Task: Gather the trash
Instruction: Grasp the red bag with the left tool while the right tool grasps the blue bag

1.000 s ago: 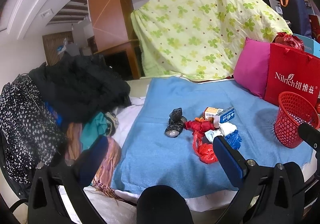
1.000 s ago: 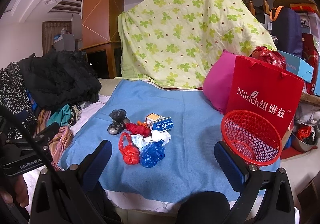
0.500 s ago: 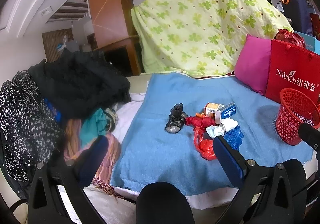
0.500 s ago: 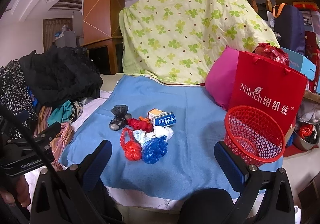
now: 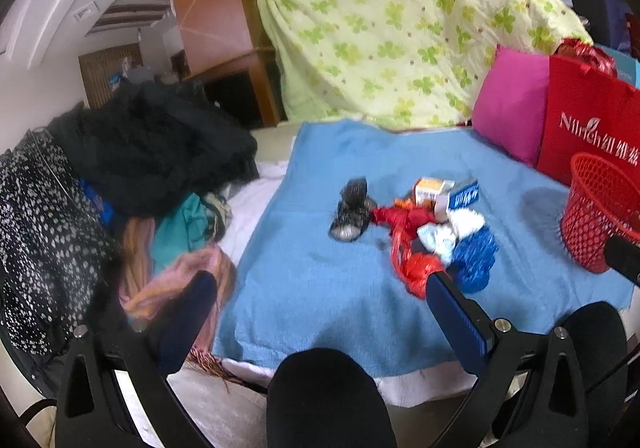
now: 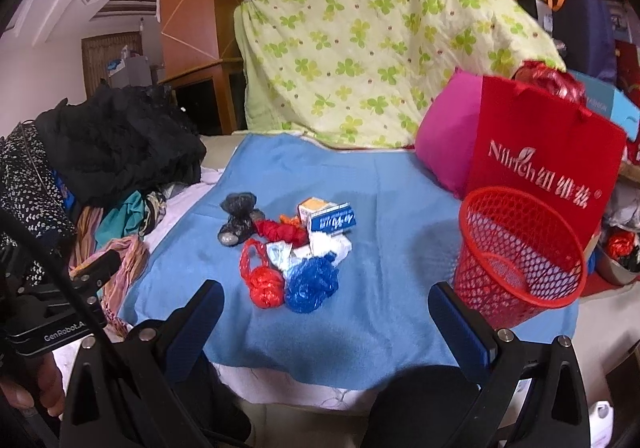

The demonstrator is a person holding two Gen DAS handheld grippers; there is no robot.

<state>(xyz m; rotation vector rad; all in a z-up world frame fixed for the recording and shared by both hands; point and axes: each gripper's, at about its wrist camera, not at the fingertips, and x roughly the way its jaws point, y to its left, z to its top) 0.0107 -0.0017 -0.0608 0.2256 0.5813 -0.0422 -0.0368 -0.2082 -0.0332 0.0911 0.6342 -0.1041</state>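
A heap of trash lies on the blue blanket (image 6: 360, 183): a black bag (image 6: 238, 217), a red bag (image 6: 262, 280), a blue bag (image 6: 310, 282), white tissue (image 6: 332, 244), a red wad (image 6: 280, 230) and small boxes (image 6: 332, 217). The heap also shows in the left wrist view (image 5: 424, 228). A red mesh basket (image 6: 516, 260) stands right of it, also in the left wrist view (image 5: 596, 207). My left gripper (image 5: 320, 288) and right gripper (image 6: 326, 300) are open and empty, hovering short of the heap near the bed's front edge.
A pile of dark and patterned clothes (image 5: 120, 167) lies on the left. A pink pillow (image 6: 444, 139) and a red paper bag (image 6: 548, 159) stand behind the basket. A green flowered quilt (image 6: 380, 47) hangs at the back.
Both grippers have moved forward toward the bed; the trash heap and basket look nearer. Nothing on the blanket has moved.
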